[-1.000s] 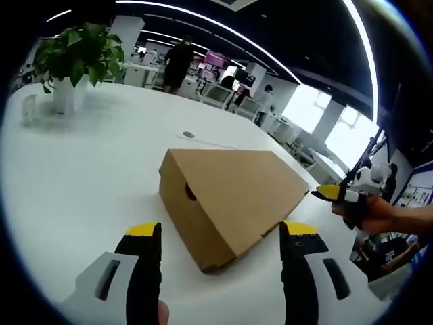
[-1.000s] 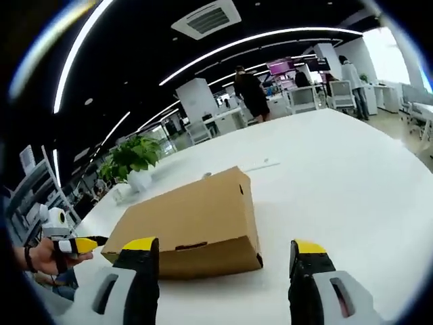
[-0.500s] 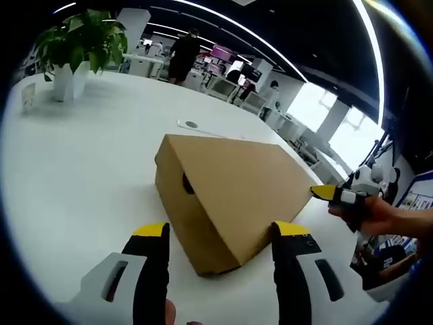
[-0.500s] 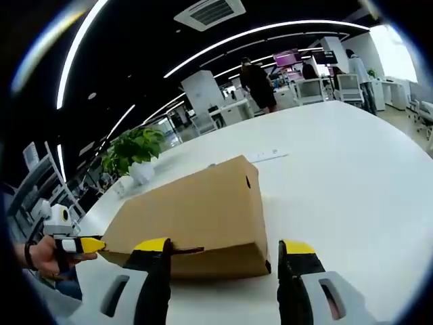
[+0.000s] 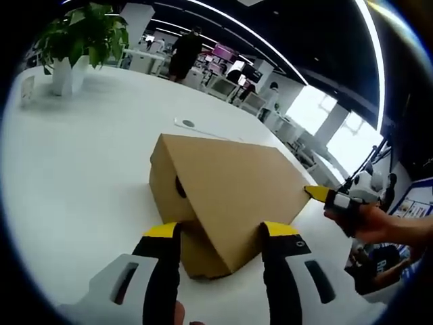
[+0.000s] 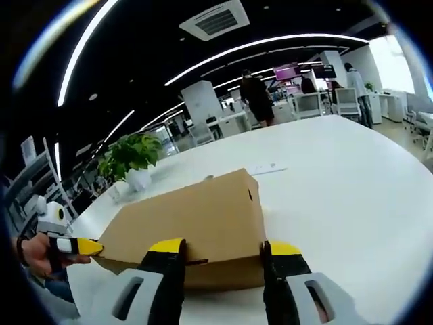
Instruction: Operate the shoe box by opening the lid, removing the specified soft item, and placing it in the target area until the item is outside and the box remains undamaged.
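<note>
Shoe box [image 5: 230, 196] lid down, nothing removed yet. Left gripper [image 5: 220, 237] and right gripper [image 6: 220, 252] jaws spread, box corner between each pair.

A large white table [image 5: 88, 169] carries a closed brown cardboard shoe box [image 5: 230, 193] near its middle. At the far left stands a leafy potted plant in a white pot [image 5: 80, 40], with a small white card [image 5: 28, 91] beside it. Beyond the box lies a flat white strip with a round grey spot [image 5: 193, 125].

Open claw [image 6: 220, 252] at shoe box [image 6: 193, 220]
</note>
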Available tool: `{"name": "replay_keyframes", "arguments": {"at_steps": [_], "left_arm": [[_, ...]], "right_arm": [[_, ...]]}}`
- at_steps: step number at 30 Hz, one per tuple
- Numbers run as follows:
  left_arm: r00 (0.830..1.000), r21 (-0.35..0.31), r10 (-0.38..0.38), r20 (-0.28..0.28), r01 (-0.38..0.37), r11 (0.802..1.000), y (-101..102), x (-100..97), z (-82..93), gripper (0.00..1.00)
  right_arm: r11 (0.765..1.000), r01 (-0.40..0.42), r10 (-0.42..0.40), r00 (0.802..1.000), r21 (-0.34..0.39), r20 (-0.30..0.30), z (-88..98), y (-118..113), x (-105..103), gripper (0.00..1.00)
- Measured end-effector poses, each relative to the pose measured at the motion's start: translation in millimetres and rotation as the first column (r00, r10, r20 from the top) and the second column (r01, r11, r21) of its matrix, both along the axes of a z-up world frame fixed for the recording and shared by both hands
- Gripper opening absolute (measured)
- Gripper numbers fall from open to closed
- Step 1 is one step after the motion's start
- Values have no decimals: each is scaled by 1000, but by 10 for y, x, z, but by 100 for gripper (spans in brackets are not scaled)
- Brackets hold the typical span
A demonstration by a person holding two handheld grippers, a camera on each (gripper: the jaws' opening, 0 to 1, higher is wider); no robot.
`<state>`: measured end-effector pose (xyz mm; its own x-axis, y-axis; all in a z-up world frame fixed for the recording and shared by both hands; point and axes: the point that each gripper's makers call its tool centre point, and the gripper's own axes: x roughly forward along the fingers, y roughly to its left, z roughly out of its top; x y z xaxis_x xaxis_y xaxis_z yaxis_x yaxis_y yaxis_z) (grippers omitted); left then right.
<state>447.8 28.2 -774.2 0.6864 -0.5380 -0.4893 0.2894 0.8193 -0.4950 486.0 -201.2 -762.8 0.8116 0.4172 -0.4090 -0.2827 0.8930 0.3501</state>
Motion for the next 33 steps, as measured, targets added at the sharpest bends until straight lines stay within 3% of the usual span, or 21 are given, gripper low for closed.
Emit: {"name": "replay_keyframes", "arguments": {"at_steps": [8,14,25,33], "left_arm": [[1000,1,-12,-12,12,1000,96,-28,10,46],[1000,13,2,-18,-2,1000,393,-76,10,46],[999,28,34,-37,-33,999,926,-379,19,45],[998,36,49,-49,-47,998,1181,-638,48,45]], "right_arm": [[1000,19,-19,1000,-20,-19,-9,109,-20,43],[1000,-24,24,999,-18,-30,-46,322,-45,43],[994,-106,105,993,-14,-46,-77,865,-173,42],[991,-136,136,990,-9,-48,-87,1179,-358,42]]}}
